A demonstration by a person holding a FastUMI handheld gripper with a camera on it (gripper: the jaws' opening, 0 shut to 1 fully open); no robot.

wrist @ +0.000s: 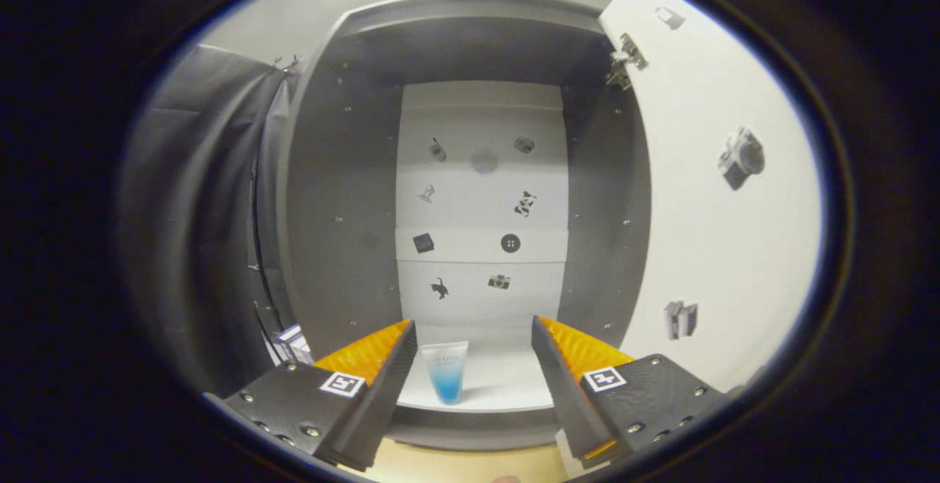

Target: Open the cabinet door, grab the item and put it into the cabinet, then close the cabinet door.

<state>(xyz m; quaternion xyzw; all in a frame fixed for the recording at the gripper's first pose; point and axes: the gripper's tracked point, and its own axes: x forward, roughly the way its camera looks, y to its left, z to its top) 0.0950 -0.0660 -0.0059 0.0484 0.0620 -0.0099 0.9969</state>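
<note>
The cabinet [338, 197] stands straight ahead with dark side walls and a white back panel dotted with small stickers. Its white door [720, 197] is swung open to the right, hinge showing at the top. A small clear tube with blue liquid [446, 371] stands upright, cap down, on the cabinet's white bottom shelf [507, 384] near the front edge. My gripper [474, 340] is open, its fingers spread wide. The tube stands between them, nearer the left finger [382, 369], and neither finger touches it.
A dark cloth wall [198, 219] hangs left of the cabinet. A small box [292, 342] sits low beside the cabinet's left wall. A pale wooden surface [470, 462] lies below the cabinet front.
</note>
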